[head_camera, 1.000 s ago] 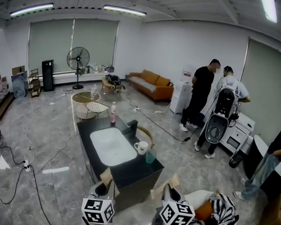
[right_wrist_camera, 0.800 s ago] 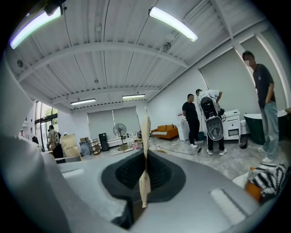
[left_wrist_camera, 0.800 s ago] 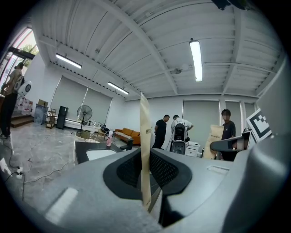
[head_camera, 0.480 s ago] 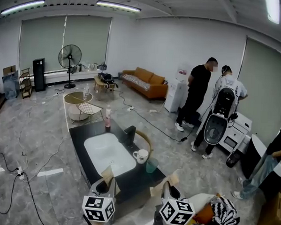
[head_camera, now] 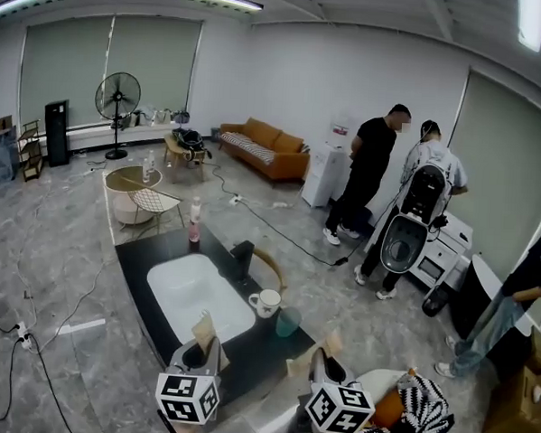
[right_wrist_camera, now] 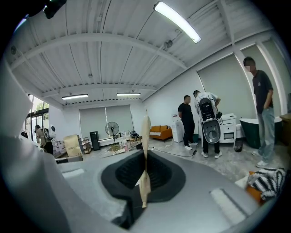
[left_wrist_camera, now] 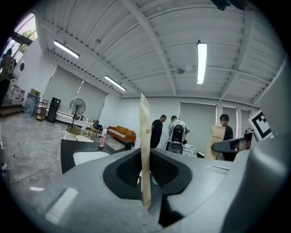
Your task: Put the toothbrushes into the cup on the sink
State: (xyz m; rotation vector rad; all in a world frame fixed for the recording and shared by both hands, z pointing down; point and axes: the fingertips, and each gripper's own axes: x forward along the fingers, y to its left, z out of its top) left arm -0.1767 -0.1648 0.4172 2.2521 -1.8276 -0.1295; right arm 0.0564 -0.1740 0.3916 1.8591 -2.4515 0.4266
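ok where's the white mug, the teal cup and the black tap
white mug (head_camera: 265, 303): head view, side wall
teal cup (head_camera: 288, 324): head view, side wall
black tap (head_camera: 242, 258): head view, upright body

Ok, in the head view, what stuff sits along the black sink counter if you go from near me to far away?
Teal cup → white mug → black faucet → pink bottle.

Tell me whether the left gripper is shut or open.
Shut: the left gripper clamps a thin tan packet, standing edge-on between its jaws.
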